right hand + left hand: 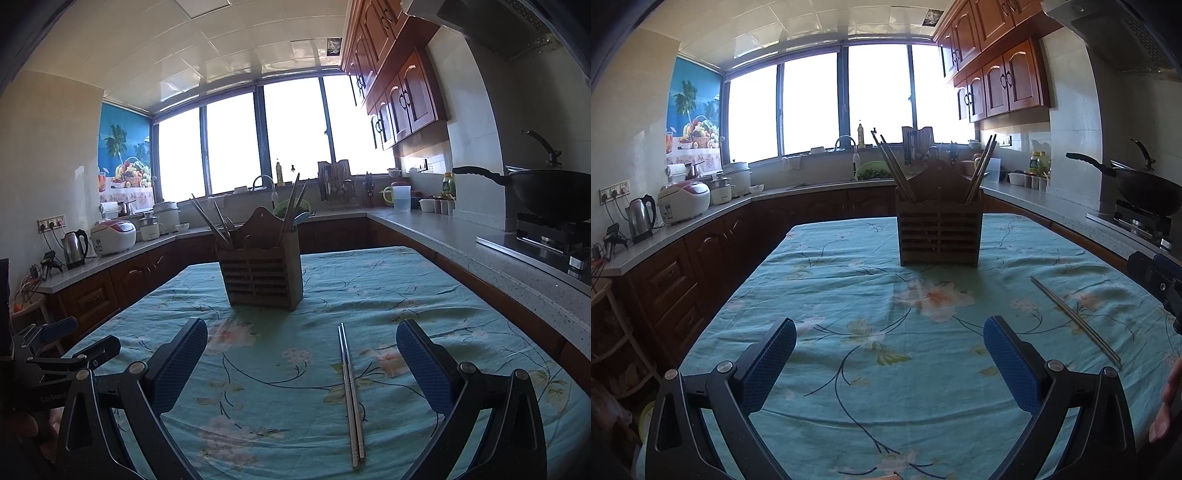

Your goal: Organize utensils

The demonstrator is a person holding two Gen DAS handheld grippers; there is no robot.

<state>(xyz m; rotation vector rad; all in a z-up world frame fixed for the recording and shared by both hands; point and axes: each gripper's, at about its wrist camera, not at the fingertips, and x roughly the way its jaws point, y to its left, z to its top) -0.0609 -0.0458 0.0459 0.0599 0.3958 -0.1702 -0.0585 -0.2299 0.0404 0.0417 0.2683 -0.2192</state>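
A pair of metal chopsticks (pixel 351 395) lies side by side on the teal floral tablecloth (pixel 295 424), between my right gripper's open fingers; the pair also shows in the left wrist view (pixel 1075 321) at the right. A wooden slatted utensil holder (pixel 938 230) stands upright at the table's far middle, with several chopsticks leaning out of both sides; it also shows in the right wrist view (pixel 260 273). My left gripper (pixel 889 365) is open and empty above bare cloth. My right gripper (pixel 302 367) is open and empty.
Counters run round the table: a kettle (pixel 641 218) and a rice cooker (pixel 684 201) at the left, a sink under the window, a wok (pixel 1145 188) on a stove at the right. The other gripper (pixel 51 362) shows at the right wrist view's left edge.
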